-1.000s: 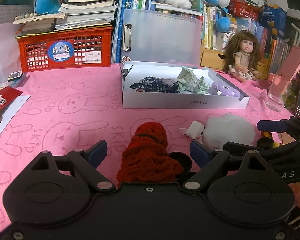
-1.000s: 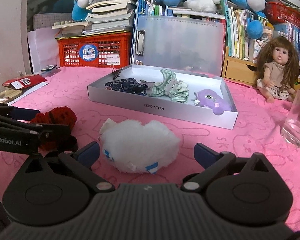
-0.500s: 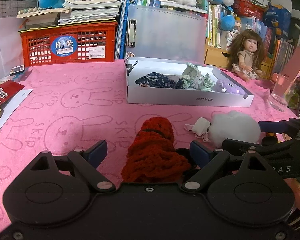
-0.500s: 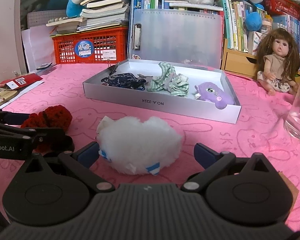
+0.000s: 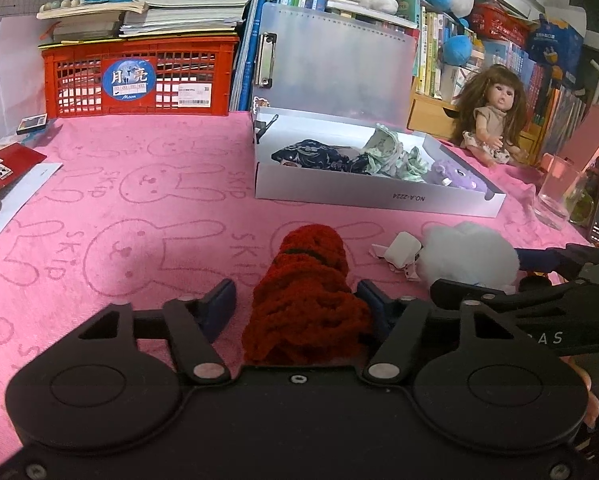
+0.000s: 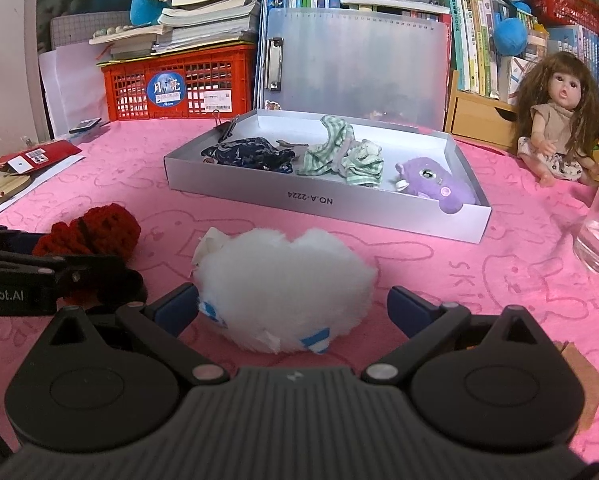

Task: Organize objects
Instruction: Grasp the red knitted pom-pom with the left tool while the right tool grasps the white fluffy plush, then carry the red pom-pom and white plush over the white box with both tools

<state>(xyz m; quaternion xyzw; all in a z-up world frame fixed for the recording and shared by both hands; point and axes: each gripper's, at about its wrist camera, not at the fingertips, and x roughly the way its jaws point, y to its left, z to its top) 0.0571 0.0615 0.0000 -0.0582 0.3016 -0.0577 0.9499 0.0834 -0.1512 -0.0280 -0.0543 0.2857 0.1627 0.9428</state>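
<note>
Two grippers, one soft thing between each pair of fingers

Ahead of both, the open white box (image 6: pixel 327 202) holds three things: dark cloth (image 6: pixel 247 154), green striped cloth (image 6: pixel 339 152), purple plush (image 6: pixel 435 184); left gripper (image 5: pixel 295 304) jaws closing on the red knitted piece (image 5: pixel 303 300), right pad touching, left pad apart; right gripper (image 6: pixel 291 304) wide open around the white fluffy toy (image 6: pixel 283 284), gripping nothing.

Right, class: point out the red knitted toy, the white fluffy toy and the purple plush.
red knitted toy (image 5: pixel 305 300), left wrist view, mid-body
white fluffy toy (image 6: pixel 285 280), right wrist view, centre
purple plush (image 6: pixel 433 184), right wrist view, head
</note>
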